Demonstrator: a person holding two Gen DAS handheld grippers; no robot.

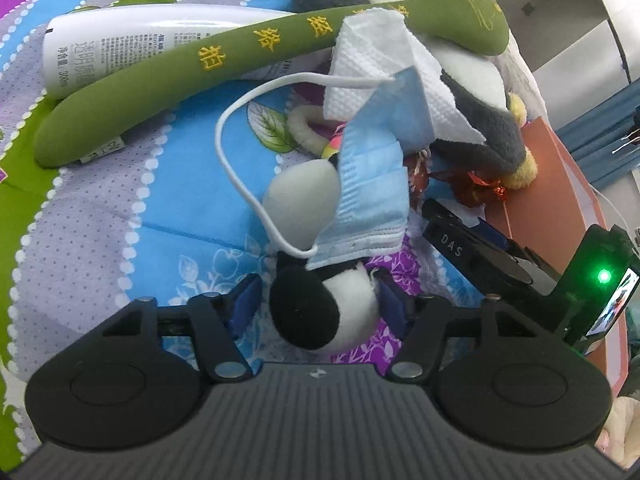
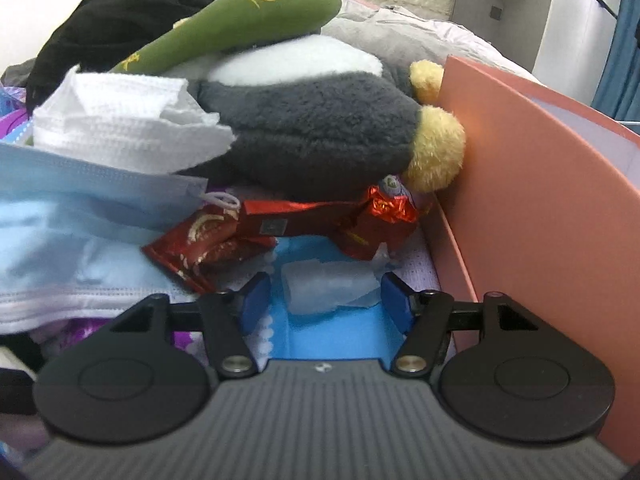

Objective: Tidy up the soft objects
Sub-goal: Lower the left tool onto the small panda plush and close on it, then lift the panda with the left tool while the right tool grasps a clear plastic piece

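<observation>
While my left gripper (image 1: 318, 308) straddles the small black-and-white plush (image 1: 320, 312), jaws about half wide, blue pads beside it and not clearly pressing, I should pinch at its fat middle and lift straight so the blue face mask (image 1: 372, 184) draped on it slides off. My right gripper (image 2: 326, 300) sits half open round a clear crumpled wrapper (image 2: 330, 290) on the bedsheet (image 1: 100, 220), not gripping; it is close by the pink box (image 2: 540, 200), so watch the wall.

Count: one green padded stick (image 1: 180, 80), one grey penguin plush (image 2: 312, 136), one small plush, one blue mask, one white mask (image 1: 380, 60), one white bottle (image 1: 120, 40), two or three red foil wrappers (image 2: 208, 248), can't tell exactly.
</observation>
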